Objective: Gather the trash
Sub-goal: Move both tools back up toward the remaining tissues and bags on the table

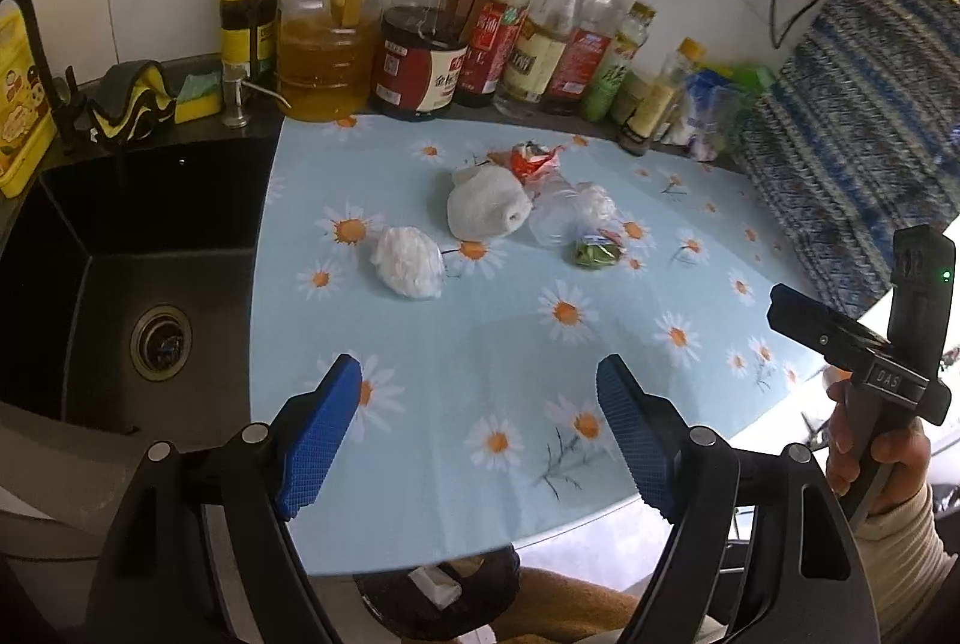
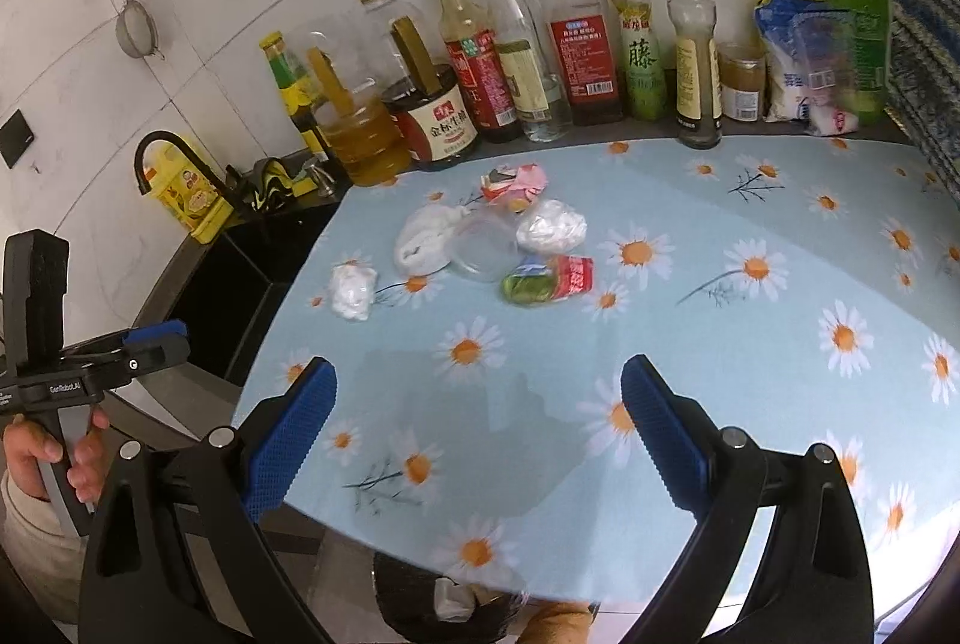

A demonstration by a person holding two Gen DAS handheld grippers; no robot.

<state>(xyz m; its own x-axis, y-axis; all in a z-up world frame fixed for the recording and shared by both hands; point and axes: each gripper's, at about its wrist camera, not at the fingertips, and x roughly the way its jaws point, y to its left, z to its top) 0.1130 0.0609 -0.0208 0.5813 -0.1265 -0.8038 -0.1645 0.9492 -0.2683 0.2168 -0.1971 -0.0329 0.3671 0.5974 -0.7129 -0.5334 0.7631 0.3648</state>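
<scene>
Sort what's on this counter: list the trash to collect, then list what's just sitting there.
Trash: crumpled tissue, white bag, clear plastic lid, red wrapper, white wad, small bottle.

Not trash: condiment bottles, sponge, sink, tablecloth.

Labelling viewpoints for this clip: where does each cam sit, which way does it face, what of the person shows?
Left wrist: on the left gripper, angled down across the daisy cloth toward the bottles; sink at left. Shows its open blue pads and, at right, the right hand.
Right wrist: on the right gripper, same heading; shows its open pads and, at left, the left hand.
Shared: trash pile, cloth, bottles, sink, bin below the table edge.
</scene>
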